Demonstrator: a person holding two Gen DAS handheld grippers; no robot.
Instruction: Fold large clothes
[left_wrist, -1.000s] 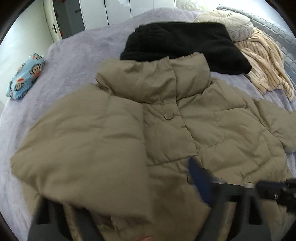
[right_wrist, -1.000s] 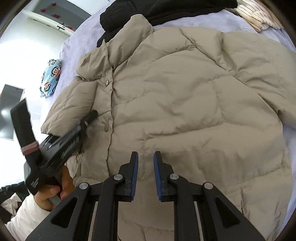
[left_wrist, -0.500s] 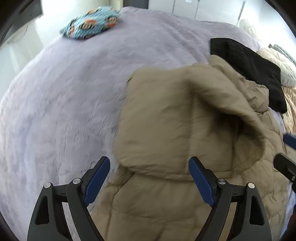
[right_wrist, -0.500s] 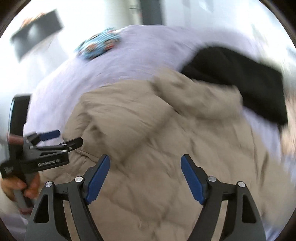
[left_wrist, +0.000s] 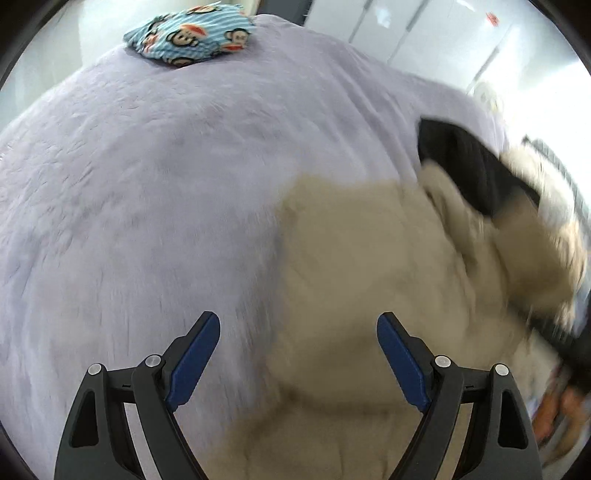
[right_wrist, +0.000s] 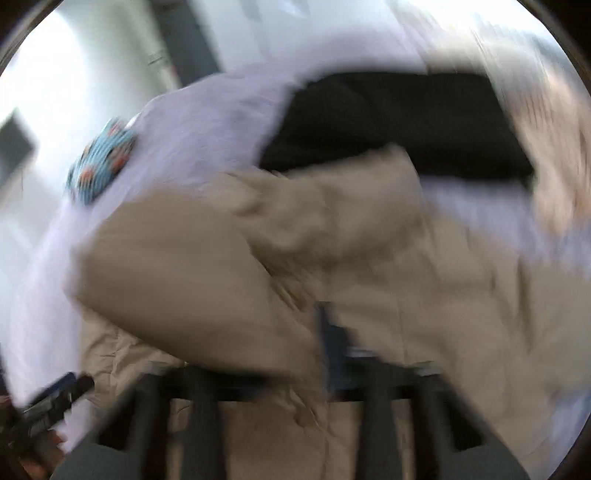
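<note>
The left gripper (left_wrist: 297, 350) stands wide apart with nothing between its pads, above the tan puffer jacket's (left_wrist: 388, 295) left edge; bare lilac blanket (left_wrist: 147, 203) runs ahead and leftward to a monkey-print bundle (left_wrist: 192, 33). The right gripper (right_wrist: 328, 354), blurred, has just been closing and now pinches a jacket fold; black knit (right_wrist: 399, 122) lies beyond. No legible writing
</note>
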